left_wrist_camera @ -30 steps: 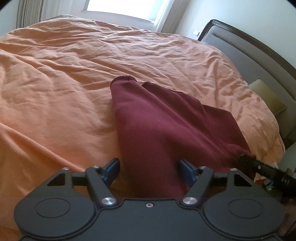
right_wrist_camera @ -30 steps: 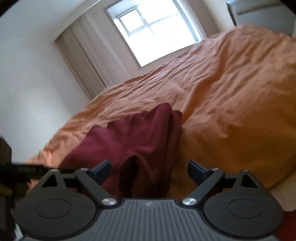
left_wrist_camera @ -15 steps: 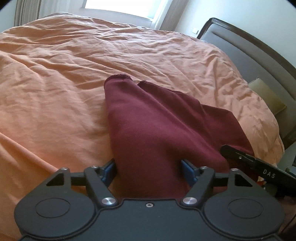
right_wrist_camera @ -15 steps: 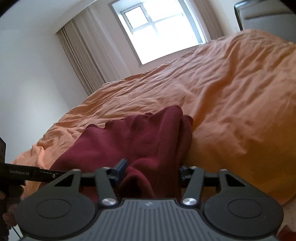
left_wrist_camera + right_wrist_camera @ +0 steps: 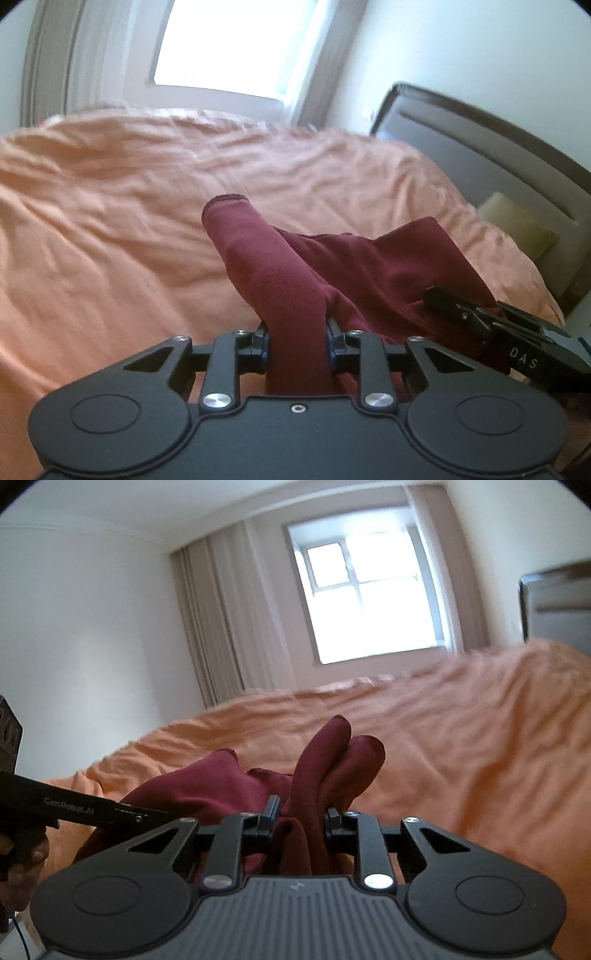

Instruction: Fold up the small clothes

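Closest in, the left gripper point(image 5: 297, 345) is clamping down tight on a bunched strip of the maroon garment point(image 5: 280, 291); its blue-edged fingers point(image 5: 260, 347) are pressing into a ribbed, knitted-looking fabric that is rising away from the jaws like a rolled tube ending in a hemmed opening; the right gripper point(image 5: 301, 821) is doing the same thing on its end, pinching a thicker wad of the same cloth point(image 5: 317, 775), which is bulging out past the fingers in two soft rounded lobes; half a second ago both sets of jaws were sitting noticeably wider with the fabric only loosely between them, so they are now squeezed in around it, and both cameras are tilting up, showing far more wall and window than before; the rest of the garment is sagging between the two grippers and trailing down onto the bed, partly lifted off it; each gripper is showing up in the other's view as a matte black plastic bar, with a bit of the person's hand point(image 5: 22, 864) at the left edge of the right view; further back the orange duvet point(image 5: 110, 236) is lying rumpled and creased, looking a bit motion-blurred; beyond that there's a pale pillow point(image 5: 517, 229) against the dark-framed padded headboard point(image 5: 480, 147), beige curtains point(image 5: 221, 627) and a bright window point(image 5: 369, 602).
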The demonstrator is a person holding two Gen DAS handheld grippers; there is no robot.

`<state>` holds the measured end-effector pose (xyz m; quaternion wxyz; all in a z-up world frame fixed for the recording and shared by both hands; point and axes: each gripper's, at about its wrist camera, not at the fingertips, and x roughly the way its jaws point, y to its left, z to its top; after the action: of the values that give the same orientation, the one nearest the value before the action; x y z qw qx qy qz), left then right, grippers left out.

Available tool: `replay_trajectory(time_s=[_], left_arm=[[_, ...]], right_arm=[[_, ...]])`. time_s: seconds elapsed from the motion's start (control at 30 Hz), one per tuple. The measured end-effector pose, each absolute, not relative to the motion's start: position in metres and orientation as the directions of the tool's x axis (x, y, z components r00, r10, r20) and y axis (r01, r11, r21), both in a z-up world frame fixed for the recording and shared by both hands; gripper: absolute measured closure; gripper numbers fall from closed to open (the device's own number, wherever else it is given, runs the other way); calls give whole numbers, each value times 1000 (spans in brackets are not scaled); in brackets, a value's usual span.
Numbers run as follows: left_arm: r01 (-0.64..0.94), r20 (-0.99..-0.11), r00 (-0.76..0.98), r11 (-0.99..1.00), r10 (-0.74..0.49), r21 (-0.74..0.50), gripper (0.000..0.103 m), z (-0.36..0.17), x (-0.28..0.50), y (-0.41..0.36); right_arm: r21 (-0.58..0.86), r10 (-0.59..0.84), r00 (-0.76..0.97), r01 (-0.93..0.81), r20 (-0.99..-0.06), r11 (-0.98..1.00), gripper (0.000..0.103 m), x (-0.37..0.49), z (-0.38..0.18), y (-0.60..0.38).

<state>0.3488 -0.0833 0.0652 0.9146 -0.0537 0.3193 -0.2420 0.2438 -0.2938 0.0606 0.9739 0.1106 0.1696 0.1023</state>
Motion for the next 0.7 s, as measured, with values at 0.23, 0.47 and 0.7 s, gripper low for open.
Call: replay_trajectory(time_s=[0.23,0.47,0.7], left_arm=[[290,-511,771,924,-379,-249,74,77,385,-20],[151,-550,767,926,-331,-347,74,46,424,46],[101,-560,732,874,-388,-475,67,5,430,75]], right_arm=[[294,327,913,-252,-244,922,78,315,71,-248],[330,387,870,-284,-305,900,77,389,46,-211],[356,341,833,-188,-436,915,59,404,-6,-217]])
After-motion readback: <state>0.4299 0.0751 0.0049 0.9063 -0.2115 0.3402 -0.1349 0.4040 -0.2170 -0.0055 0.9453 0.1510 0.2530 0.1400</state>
